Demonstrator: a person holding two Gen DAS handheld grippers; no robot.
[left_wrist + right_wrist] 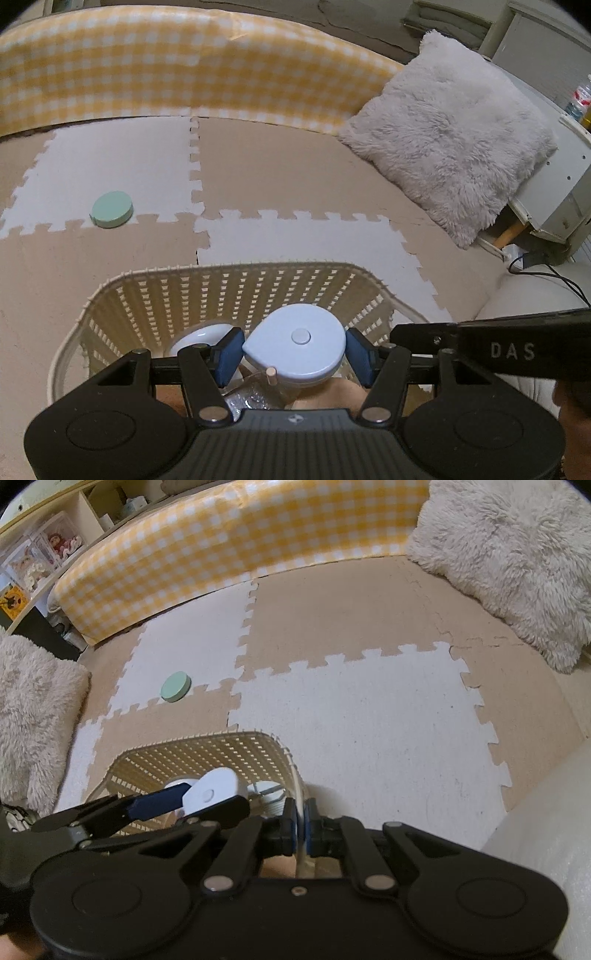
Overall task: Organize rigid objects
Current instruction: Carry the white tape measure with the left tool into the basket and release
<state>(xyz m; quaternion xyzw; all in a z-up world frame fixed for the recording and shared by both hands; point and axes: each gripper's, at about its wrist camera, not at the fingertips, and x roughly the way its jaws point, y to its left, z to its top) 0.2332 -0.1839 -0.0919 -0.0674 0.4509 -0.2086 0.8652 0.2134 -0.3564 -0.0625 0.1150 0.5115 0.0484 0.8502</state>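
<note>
Floor mat (303, 155): beige-and-white puzzle tiles.
Basket (236, 288): cream, on the mat.
Left gripper (293, 345): fingers clamped on pale-blue tape measure (295, 341), right over the basket.
Right gripper (301, 829): fingers pinching basket rim.
Green disc (112, 209): alone on mat.

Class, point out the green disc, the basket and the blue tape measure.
green disc (112, 209), left wrist view, its flat top.
basket (236, 266), left wrist view, its far rim.
blue tape measure (295, 349), left wrist view, its top face.

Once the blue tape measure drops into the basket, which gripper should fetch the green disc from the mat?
Left, probably. The left gripper will be free after releasing the blue tape measure, and the green disc lies on its side. The right gripper is shut on the basket rim, steadying it.
</note>
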